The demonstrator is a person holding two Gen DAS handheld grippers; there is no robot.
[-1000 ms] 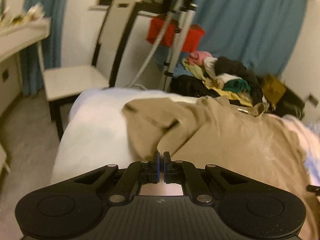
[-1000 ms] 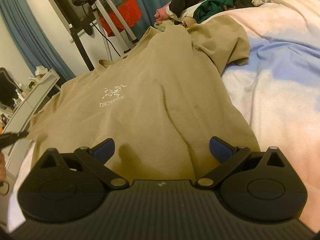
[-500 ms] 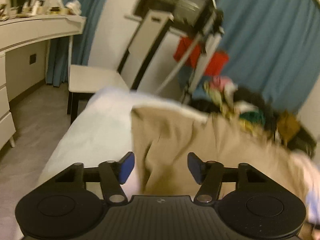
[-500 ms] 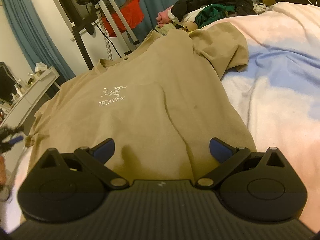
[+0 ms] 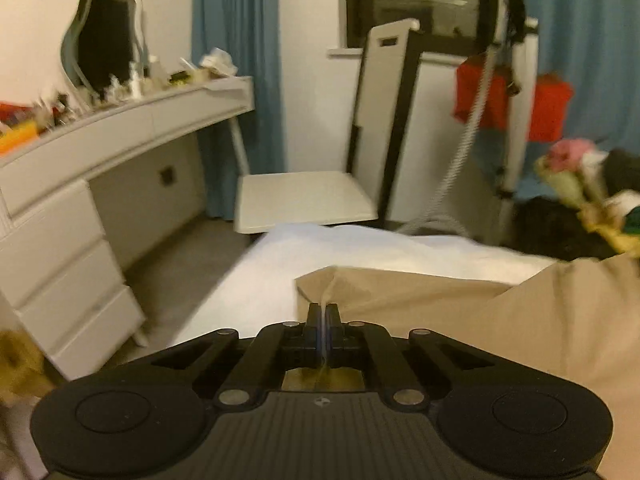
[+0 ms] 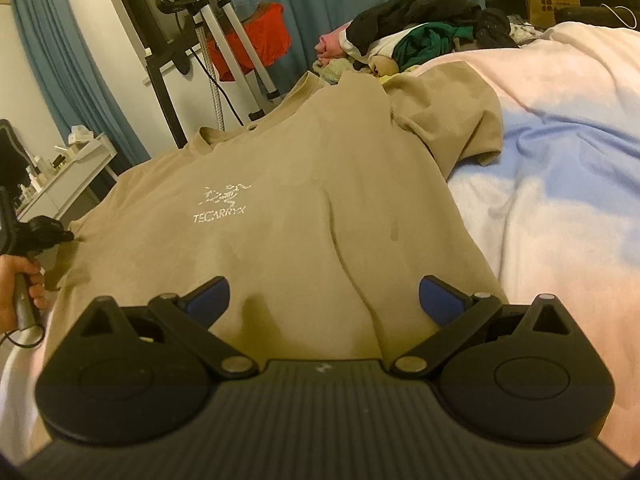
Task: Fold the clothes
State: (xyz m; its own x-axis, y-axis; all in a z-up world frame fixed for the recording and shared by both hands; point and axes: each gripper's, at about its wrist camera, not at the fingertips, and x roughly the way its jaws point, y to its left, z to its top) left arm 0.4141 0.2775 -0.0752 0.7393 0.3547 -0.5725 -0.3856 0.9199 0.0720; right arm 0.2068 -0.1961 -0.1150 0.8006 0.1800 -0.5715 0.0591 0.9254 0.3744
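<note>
A tan T-shirt (image 6: 300,208) with a white chest logo lies spread face up on the bed. My right gripper (image 6: 324,300) hovers open over its bottom hem, blue pads wide apart, with nothing between them. My left gripper (image 5: 322,311) is shut on the edge of the shirt's left sleeve (image 5: 400,292), and a small ridge of tan cloth rises into the closed tips. In the right wrist view the left gripper (image 6: 66,236) sits at the shirt's far left edge, held by a hand (image 6: 16,280). The other sleeve (image 6: 460,128) lies crumpled at the upper right.
A pile of mixed clothes (image 6: 420,32) sits beyond the shirt's collar. A pink and blue blanket (image 6: 560,160) covers the bed to the right. Left of the bed stand a white chair (image 5: 308,196), a dresser (image 5: 80,160) and a garment steamer stand (image 6: 224,40).
My left gripper opened, swung left along the bed's edge and closed on the sleeve edge. The sleeve now lies flatter. The right gripper stayed open in place.
</note>
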